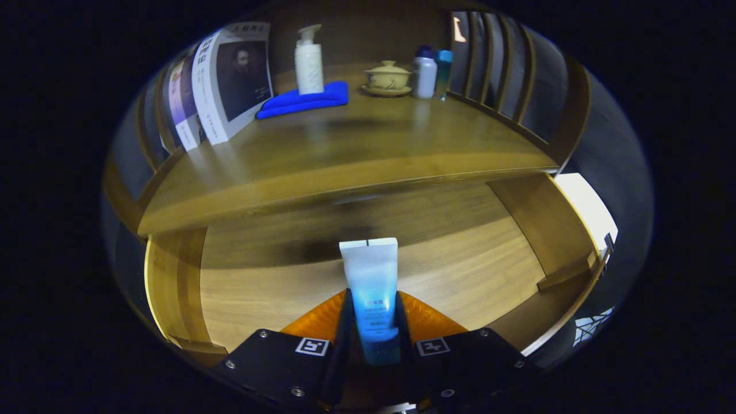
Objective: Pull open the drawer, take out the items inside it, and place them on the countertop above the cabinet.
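Note:
My gripper (372, 313) is shut on a white and blue tube (371, 282), both fingers pressing its sides. The tube stands upright between the fingers, its flat crimped end up, and hangs over the open wooden drawer (259, 287). The drawer's floor under and beyond the tube is bare wood. Just above and beyond the drawer runs the cabinet's wooden countertop (345, 155).
On the countertop's far side stand books (230, 80) at the left, a white pump bottle (309, 60) on a blue cloth (305, 99), a lidded tea cup on a saucer (388, 77) and two small bottles (431, 72). Wooden railings (500, 69) border both ends.

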